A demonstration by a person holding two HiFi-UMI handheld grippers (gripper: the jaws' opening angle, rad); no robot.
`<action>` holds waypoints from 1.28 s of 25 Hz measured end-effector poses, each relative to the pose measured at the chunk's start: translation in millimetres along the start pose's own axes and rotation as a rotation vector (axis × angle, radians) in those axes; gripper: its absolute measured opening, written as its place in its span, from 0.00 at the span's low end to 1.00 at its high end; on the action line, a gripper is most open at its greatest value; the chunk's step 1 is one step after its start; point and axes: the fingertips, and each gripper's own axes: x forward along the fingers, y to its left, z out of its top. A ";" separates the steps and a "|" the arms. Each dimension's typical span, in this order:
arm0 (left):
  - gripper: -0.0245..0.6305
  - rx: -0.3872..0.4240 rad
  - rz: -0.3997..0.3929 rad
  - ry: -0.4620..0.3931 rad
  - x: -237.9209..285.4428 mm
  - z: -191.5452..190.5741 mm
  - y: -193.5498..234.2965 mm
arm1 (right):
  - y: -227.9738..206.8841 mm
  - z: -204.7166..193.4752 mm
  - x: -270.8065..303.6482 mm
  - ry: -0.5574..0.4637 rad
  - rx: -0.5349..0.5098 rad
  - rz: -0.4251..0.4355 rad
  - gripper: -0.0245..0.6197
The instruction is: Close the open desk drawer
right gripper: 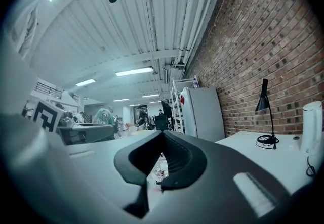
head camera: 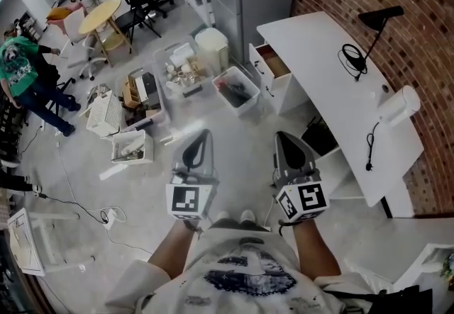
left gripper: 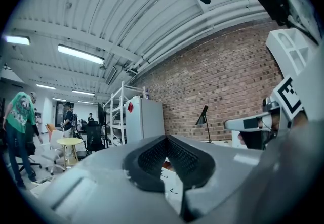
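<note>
Jaws together and empty, the left gripper [head camera: 201, 138] and right gripper [head camera: 285, 141] hover near centre. The drawer [head camera: 273, 63] stands open far right, seemingly beyond reach.

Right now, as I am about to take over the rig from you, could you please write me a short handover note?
Left gripper: jaws together, empty, held out in front of the body above the floor.
Right gripper: jaws together, empty, level with the left one.
Drawer: top one at the far end of the white desk, pulled out, ahead of the right gripper and apart from both grippers.
Done: nothing that shows; the drawer is open.
Left: step closer, set a gripper against the drawer front and push it shut. The right gripper looks nearer.
</note>
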 end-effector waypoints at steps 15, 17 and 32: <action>0.07 0.019 0.010 -0.003 25.2 -1.9 9.7 | -15.7 -1.8 24.0 0.007 0.010 0.008 0.05; 0.07 0.016 0.007 -0.001 32.7 -4.9 15.0 | -16.6 -3.7 34.0 0.012 0.007 0.008 0.05; 0.07 -0.085 -0.015 0.056 145.5 -36.1 115.2 | -33.4 -23.9 182.7 0.060 -0.005 -0.026 0.05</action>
